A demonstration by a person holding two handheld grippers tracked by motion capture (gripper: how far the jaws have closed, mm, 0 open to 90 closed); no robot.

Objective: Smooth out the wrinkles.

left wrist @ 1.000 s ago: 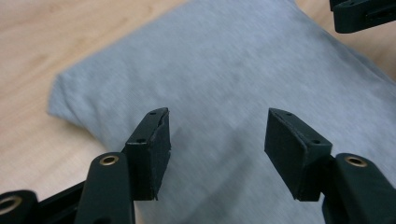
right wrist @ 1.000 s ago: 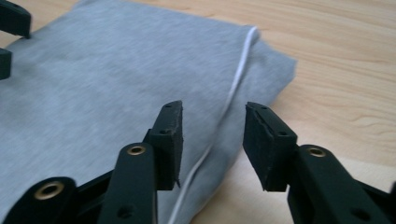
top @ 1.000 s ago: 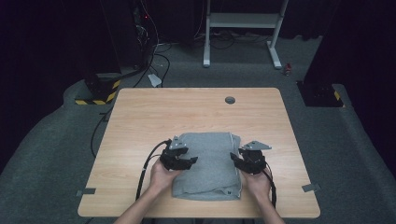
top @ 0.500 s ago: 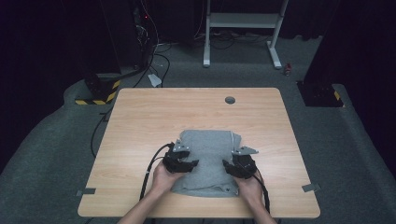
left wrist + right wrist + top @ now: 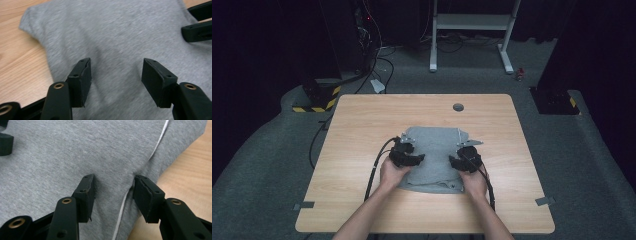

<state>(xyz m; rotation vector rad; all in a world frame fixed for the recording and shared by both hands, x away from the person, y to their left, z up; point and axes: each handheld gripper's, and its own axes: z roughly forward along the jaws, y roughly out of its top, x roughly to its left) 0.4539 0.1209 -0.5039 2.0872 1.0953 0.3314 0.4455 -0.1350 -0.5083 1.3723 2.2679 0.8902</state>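
Grey folded garment (image 5: 436, 157) lies flat on your wooden counter (image 5: 362, 125), near the front edge at its middle. Your left gripper (image 5: 116, 75) sits over its left part, jaws apart, nothing pinched. Your right gripper (image 5: 113, 195) straddles a white seam (image 5: 122, 212) by the right edge, jaws parted, cloth loose between them.

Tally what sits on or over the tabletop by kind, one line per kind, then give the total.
Grey folded cloth garment with a white seam line: 1
Black two-jaw grippers, left gripper and right gripper, both over the garment with jaws apart: 2
Round dark grommet hole in the wooden table: 1
Total: 4
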